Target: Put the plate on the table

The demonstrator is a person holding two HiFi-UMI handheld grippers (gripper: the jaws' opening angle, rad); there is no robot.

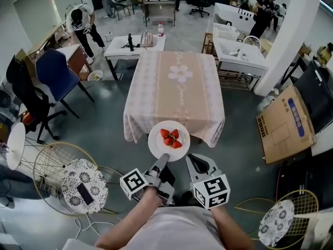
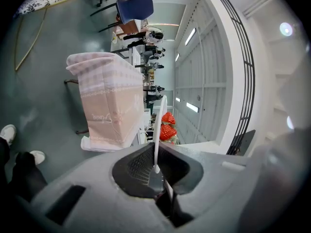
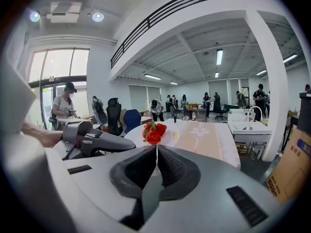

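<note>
Left gripper (image 1: 162,161), nearest: jaws pinched on near rim of plate (image 1: 157,146). Right gripper (image 1: 191,159): jaws together, tips beside plate's right rim. Plate, bearing strawberries (image 1: 170,138), over near edge of table (image 1: 177,87).

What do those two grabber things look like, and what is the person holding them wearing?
The left gripper and the right gripper are chunky grey plastic tools. Each carries a white cube printed with black square markers. Inside the jaws sit black ribbed pads. No cables show. The person wears a light-coloured top that leaves the forearms bare.
</note>
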